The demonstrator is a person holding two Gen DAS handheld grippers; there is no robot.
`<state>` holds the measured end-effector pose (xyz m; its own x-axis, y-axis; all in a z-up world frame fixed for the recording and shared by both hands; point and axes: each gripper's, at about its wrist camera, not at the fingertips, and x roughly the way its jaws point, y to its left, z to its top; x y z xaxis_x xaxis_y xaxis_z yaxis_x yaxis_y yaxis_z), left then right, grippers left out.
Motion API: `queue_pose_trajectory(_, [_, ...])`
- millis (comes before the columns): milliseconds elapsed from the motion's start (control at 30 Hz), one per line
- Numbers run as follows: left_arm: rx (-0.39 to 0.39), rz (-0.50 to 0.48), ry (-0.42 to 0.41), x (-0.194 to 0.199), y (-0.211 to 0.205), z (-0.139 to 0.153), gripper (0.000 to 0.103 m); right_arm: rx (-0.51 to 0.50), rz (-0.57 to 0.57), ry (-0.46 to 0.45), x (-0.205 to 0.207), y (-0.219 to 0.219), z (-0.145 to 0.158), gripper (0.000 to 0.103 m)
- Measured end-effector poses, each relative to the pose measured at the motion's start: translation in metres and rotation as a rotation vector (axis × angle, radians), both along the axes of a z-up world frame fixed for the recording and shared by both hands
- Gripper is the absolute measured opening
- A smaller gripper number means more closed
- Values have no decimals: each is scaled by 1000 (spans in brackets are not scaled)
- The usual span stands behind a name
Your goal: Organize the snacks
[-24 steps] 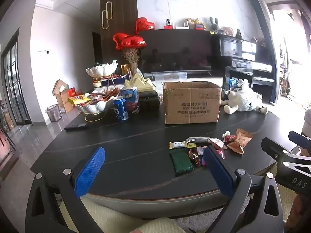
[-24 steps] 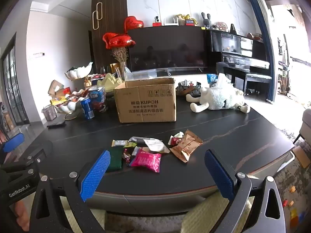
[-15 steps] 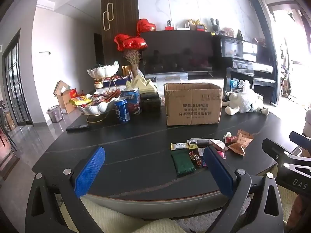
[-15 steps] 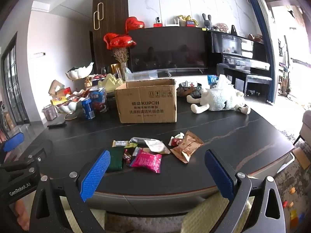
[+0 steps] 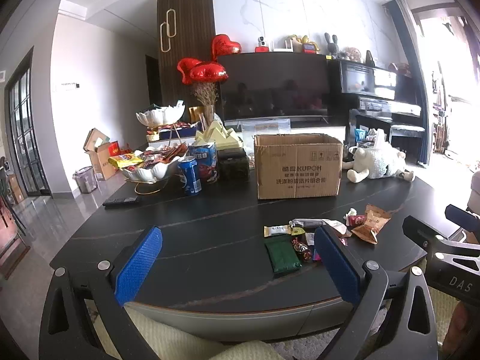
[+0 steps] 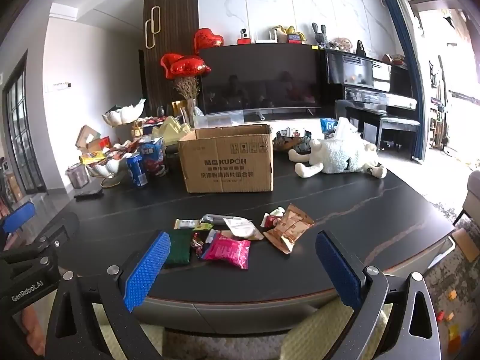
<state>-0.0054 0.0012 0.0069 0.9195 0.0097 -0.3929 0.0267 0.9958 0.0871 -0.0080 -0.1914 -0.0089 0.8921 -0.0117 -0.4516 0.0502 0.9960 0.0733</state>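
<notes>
A loose cluster of snack packets lies on the near part of the dark table (image 6: 360, 210): a pink packet (image 6: 227, 250), a dark green packet (image 6: 179, 247) to its left, a brown packet (image 6: 288, 229) to its right, small wrappers between and behind them. Farther back stands an open cardboard box (image 6: 228, 162), with a blue can (image 6: 137, 170) and a white snack bowl (image 5: 150, 169) to its left, a plush sheep (image 6: 339, 157) to its right. The left gripper (image 5: 237, 265) and right gripper (image 6: 244, 270) hover at the near table edge, both spread wide and holding nothing
</notes>
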Motion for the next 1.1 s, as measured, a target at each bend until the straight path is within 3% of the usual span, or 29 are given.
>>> queue_pose_trajectory(367, [-2, 2, -4, -1, 0, 1, 103, -1, -5, -9, 1, 4, 12, 99])
queue_pose_trajectory(1100, [-3, 3, -10, -2, 0, 2, 103, 0, -2, -25, -5, 0, 7, 99])
